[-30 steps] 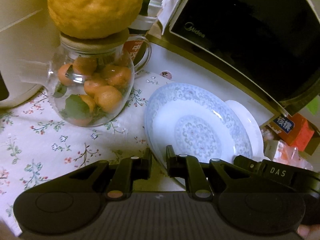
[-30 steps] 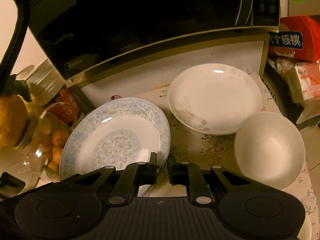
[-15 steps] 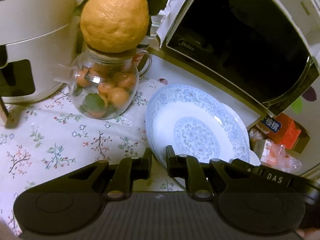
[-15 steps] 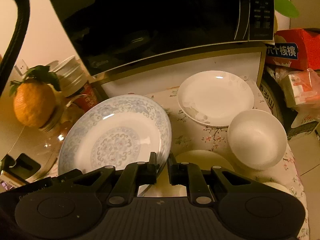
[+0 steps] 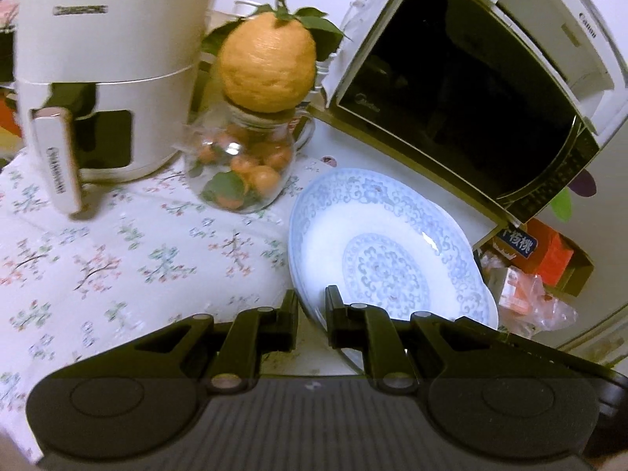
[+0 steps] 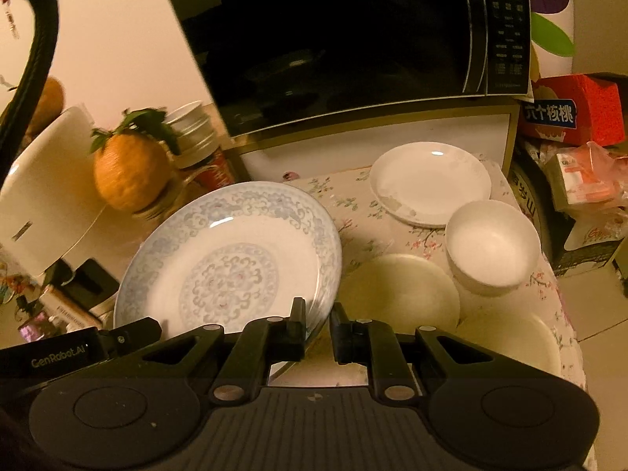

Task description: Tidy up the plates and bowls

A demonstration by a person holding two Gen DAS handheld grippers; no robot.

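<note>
Blue-patterned plate (image 5: 388, 259) fills the lower centre of the left wrist view, tilted above the floral tablecloth (image 5: 98, 259), its near rim pinched between the nearly closed fingers of the left gripper (image 5: 311, 314). Upper right, the microwave (image 5: 463, 90) reads "Midea"; behind it a "Canon" device (image 5: 565, 35).

From the right wrist view, the right gripper (image 6: 317, 327) likewise clamps the plate's rim at centre frame. This looks like the carrying step; next comes lowering it onto a stack, perhaps the white plate (image 6: 429, 182) upper right, clear of the white bowl (image 6: 492, 245). "GenRobot.AI" marks the other gripper, lower left.
</note>
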